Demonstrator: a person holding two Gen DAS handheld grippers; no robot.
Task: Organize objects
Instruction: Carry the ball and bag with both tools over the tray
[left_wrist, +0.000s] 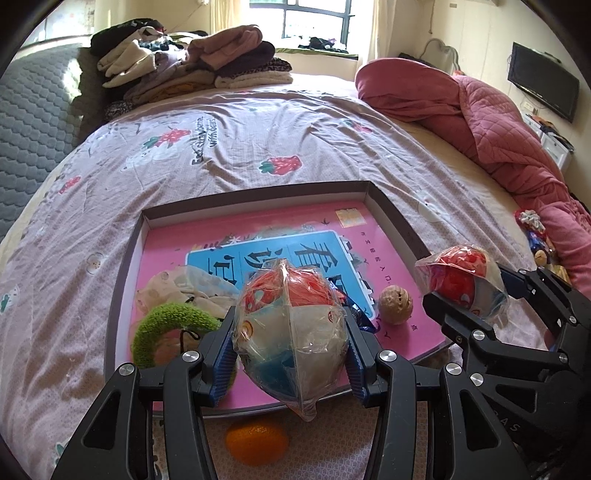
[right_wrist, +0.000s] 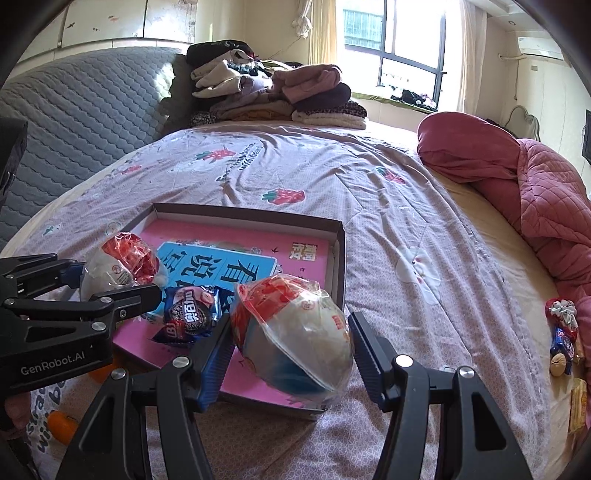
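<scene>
My left gripper (left_wrist: 290, 321) is shut on a plastic-wrapped red, white and blue ball (left_wrist: 291, 332) over the near part of a shallow cardboard tray (left_wrist: 258, 195) lined with a pink book. My right gripper (right_wrist: 291, 332) is shut on a second wrapped ball (right_wrist: 295, 336) over the tray's near right corner (right_wrist: 340, 258). Each gripper also shows in the other's view: the right gripper (left_wrist: 469, 288) and the left gripper (right_wrist: 118, 277). In the tray lie a walnut (left_wrist: 395, 304), a green knitted ring (left_wrist: 166, 328), a beige bag (left_wrist: 184, 291) and a blue snack packet (right_wrist: 192, 317).
The tray sits on a strawberry-print bedspread (left_wrist: 240, 147). An orange (left_wrist: 256, 443) lies just in front of the tray. Small snacks (right_wrist: 561, 332) lie by a pink quilt (right_wrist: 535, 192) on the right. Folded clothes (left_wrist: 192, 66) are piled at the back.
</scene>
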